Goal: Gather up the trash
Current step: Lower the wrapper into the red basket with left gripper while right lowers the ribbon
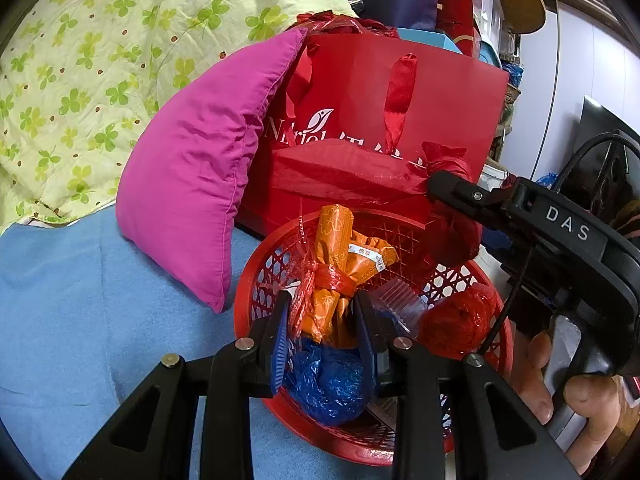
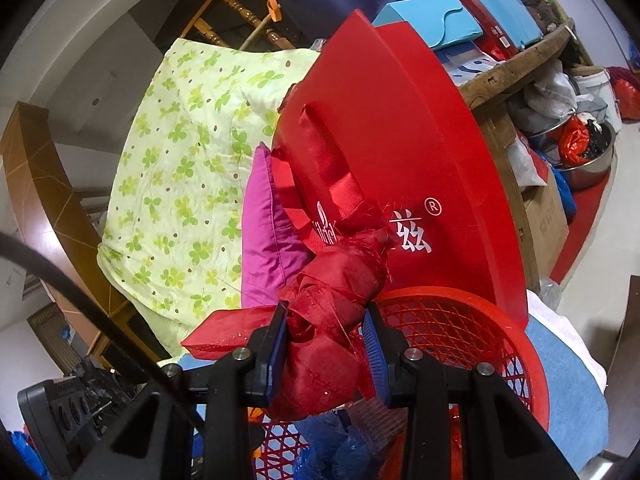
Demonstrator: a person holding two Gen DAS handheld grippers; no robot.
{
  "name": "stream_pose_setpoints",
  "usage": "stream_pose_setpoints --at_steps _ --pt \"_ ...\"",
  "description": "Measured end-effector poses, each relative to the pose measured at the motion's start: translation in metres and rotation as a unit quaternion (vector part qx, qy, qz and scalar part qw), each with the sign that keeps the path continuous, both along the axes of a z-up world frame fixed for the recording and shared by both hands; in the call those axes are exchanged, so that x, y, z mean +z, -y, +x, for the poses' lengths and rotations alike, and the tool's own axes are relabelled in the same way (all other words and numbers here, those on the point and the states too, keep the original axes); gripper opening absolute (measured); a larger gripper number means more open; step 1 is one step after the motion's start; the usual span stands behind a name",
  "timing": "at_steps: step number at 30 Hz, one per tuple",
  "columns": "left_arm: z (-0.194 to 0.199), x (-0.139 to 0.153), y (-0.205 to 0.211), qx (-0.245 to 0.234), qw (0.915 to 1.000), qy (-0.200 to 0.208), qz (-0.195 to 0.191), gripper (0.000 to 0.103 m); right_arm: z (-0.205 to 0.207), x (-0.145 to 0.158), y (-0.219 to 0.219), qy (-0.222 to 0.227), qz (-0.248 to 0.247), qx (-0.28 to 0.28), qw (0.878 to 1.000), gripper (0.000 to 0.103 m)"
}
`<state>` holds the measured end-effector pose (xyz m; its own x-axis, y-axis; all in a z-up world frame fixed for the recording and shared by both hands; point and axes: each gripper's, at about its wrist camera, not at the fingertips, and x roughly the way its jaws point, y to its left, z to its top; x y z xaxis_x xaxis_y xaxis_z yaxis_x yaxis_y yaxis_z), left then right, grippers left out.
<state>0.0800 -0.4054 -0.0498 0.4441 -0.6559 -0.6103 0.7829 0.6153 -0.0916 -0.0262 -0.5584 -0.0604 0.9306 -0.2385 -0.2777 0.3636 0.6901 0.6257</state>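
Blue bedding is bearing a red basket (image 1: 496, 364) into which trash is being collected.
An orange wrapper bundle (image 1: 334, 276), light and crushable, is being pinched at its tied waist between the left gripper (image 1: 323, 334) fingers; a soft red cloth wad (image 2: 332, 320) is being clamped between the right gripper (image 2: 328, 346) fingers above the basket.

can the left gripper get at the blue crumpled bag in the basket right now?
Probably not as is. The left gripper is shut on the orange wrapper bundle, which sits right above the blue crumpled bag in the red basket. It would need to drop the bundle first; the bag lies just below its fingers.
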Motion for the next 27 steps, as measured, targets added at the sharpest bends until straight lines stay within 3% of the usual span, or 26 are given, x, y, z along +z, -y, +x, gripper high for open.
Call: stream_pose_setpoints --at_steps 27 --pt "0.008 -0.009 0.013 -0.001 0.9999 -0.001 0.016 0.033 -0.001 -0.001 0.003 -0.008 -0.002 -0.002 1.0 0.039"
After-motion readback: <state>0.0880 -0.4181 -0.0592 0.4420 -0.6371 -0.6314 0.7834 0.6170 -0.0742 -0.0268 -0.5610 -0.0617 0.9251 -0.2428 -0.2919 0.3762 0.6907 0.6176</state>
